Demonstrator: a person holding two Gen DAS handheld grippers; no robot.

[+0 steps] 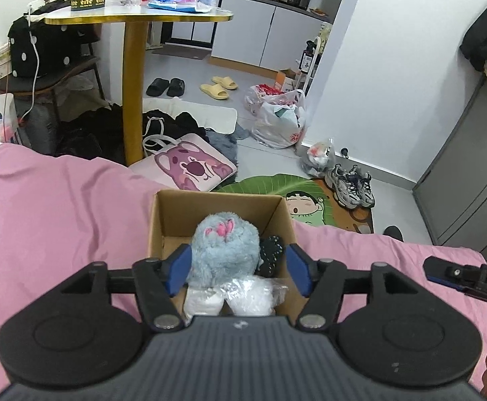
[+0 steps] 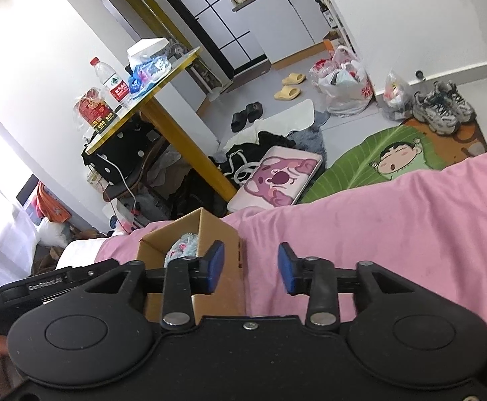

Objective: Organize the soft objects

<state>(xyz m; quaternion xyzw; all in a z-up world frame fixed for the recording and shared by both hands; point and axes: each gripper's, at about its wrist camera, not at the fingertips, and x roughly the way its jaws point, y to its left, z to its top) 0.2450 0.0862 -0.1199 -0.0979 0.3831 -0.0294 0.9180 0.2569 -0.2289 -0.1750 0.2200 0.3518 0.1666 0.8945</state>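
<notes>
A cardboard box (image 1: 173, 220) stands on the pink bed sheet (image 1: 59, 207). Inside it lie a blue-grey fluffy plush (image 1: 223, 250) with pink marks, a dark dotted soft item (image 1: 272, 254) and white soft items in clear wrap (image 1: 243, 297). My left gripper (image 1: 238, 269) hangs over the box, its blue pads (image 1: 180, 270) wide apart on either side of the plush; only the left pad touches the fur. My right gripper (image 2: 251, 269) is open and empty above the sheet, just right of the box (image 2: 225, 234). The plush (image 2: 181, 250) shows inside the box.
A yellow-legged side table (image 1: 136, 83) with bottles and bags stands beyond the bed. The floor holds a pink bear bag (image 1: 190, 167), clothes, slippers, plastic bags, sneakers (image 1: 353, 187) and a leaf rug (image 1: 277, 183). A grey cabinet (image 1: 470, 167) stands right.
</notes>
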